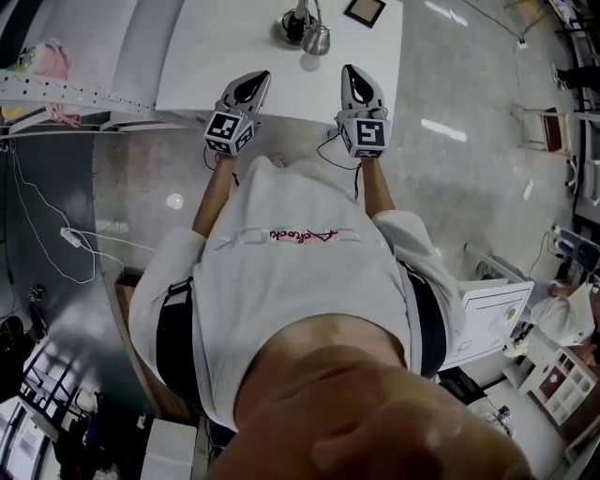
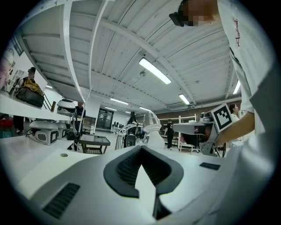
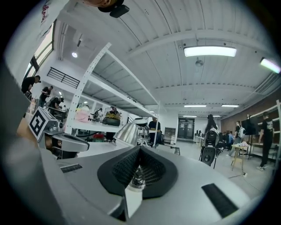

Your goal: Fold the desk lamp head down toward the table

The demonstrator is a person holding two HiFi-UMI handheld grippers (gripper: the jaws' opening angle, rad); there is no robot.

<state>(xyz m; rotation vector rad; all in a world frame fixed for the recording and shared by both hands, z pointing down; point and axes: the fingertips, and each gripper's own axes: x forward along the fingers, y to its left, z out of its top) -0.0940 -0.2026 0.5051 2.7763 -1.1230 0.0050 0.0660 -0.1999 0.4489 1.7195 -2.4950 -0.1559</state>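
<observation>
The left gripper and the right gripper both have their jaws pressed together with nothing pinched between them; their own views show the dark ribbed pads meeting in a closed V. Both are held level, side by side but apart, with their tips just over the near edge of the white table. The desk lamp stands ahead of them on the table, roughly between the lines the two grippers point along and clear of both. Its silvery lamp head is the part nearest the jaws. The top edge of the head view cuts off the lamp's arm and base, and in each gripper view the gripper's own body hides the lamp's lower part, so how far the head is tilted cannot be told. A dark framed square lies beyond the right gripper and is also cut off. Left of the left gripper, a white shelf holds bags whose contents cannot be made out.
</observation>
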